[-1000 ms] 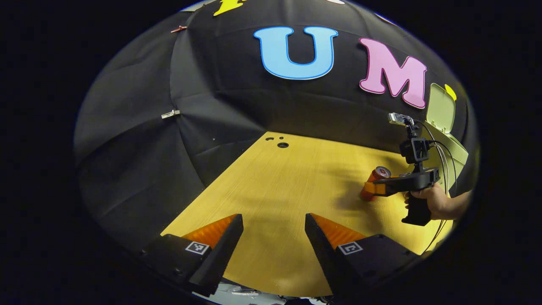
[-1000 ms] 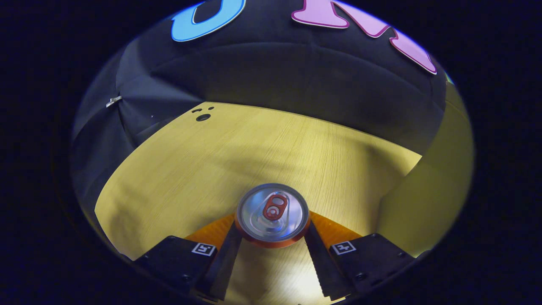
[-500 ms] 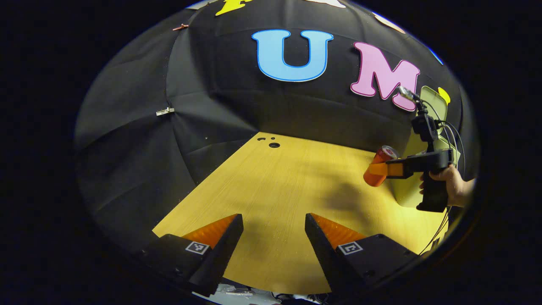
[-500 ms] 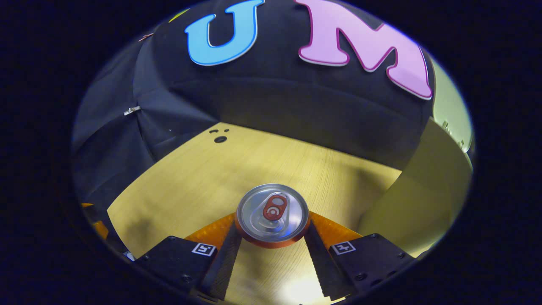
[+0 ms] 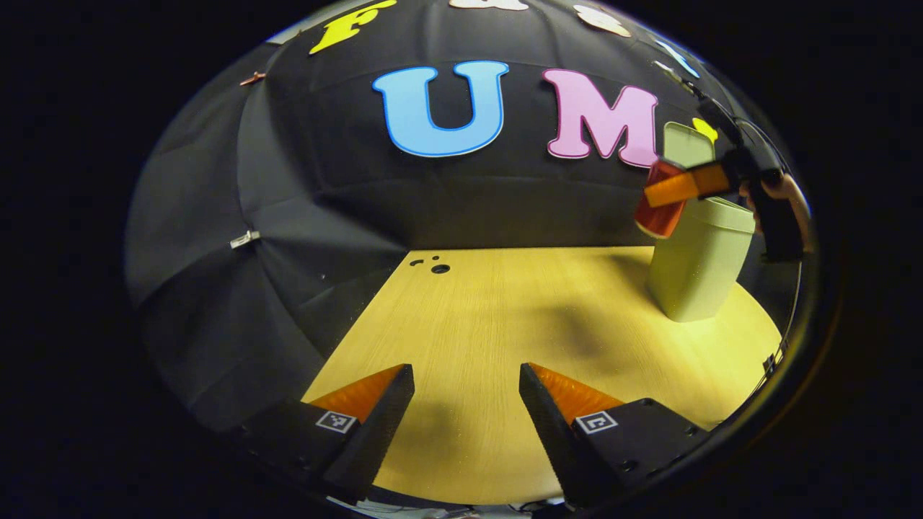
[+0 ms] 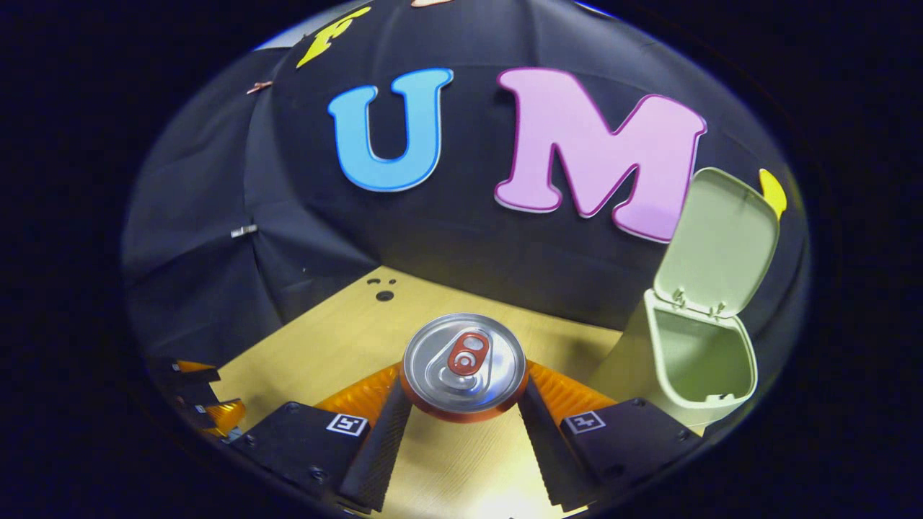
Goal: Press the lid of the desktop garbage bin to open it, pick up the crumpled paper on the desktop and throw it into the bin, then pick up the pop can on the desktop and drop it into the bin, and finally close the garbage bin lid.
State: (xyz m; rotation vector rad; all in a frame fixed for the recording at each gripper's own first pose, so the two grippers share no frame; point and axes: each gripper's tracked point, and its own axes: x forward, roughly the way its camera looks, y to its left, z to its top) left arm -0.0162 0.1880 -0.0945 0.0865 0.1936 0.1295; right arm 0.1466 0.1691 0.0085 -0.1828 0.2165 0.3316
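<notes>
My right gripper (image 6: 465, 393) is shut on the red pop can (image 6: 464, 364), whose silver top faces the camera. It holds the can high above the wooden desktop (image 6: 339, 346). To its right stands the pale green bin (image 6: 703, 360), its lid (image 6: 717, 241) swung up and the mouth open. In the left gripper view the same can (image 5: 657, 209) hangs in the right gripper (image 5: 674, 189) just left of the bin (image 5: 696, 263), near rim height. My left gripper (image 5: 465, 378) stays open low over the desktop (image 5: 519, 317), with nothing between its fingers.
A hand (image 5: 786, 194) holds the right gripper's handle behind the bin. Small holes (image 5: 436, 267) mark the desktop's far left corner. The black cloth wall closes in the back and left. In the right gripper view the left gripper (image 6: 205, 404) sits at the lower left edge.
The right gripper has lifted the can from the desktop up to about the height of the bin's rim and closer to the bin. The left gripper has stayed open and shifted its aim slightly.
</notes>
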